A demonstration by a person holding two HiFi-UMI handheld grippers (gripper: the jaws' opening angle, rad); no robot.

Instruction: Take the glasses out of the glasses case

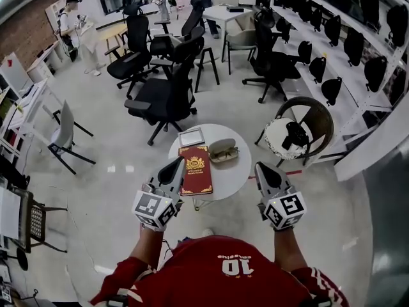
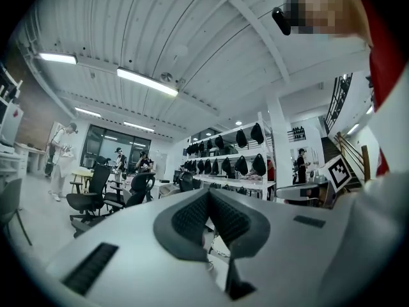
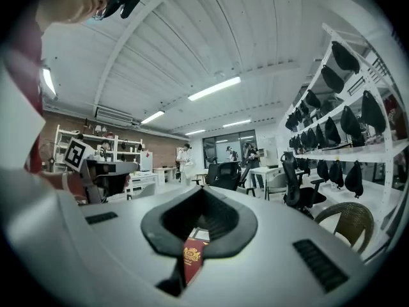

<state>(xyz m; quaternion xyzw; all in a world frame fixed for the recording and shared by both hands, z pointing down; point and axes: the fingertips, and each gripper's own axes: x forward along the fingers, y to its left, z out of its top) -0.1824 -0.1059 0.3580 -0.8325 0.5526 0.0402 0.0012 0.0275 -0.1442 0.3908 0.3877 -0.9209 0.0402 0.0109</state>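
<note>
Left gripper and right gripper point level, closed.

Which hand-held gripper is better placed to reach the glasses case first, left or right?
Right, probably. The right hand-held gripper has only bare table between it and the glasses case; the red book lies between the left hand-held gripper and it.

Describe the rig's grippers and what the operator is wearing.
The left gripper and right gripper have light grey shells tapering to dark jaws with ribbed black pads. Each carries a white cube with black square markers. Sleeves are red with white stripes.
</note>
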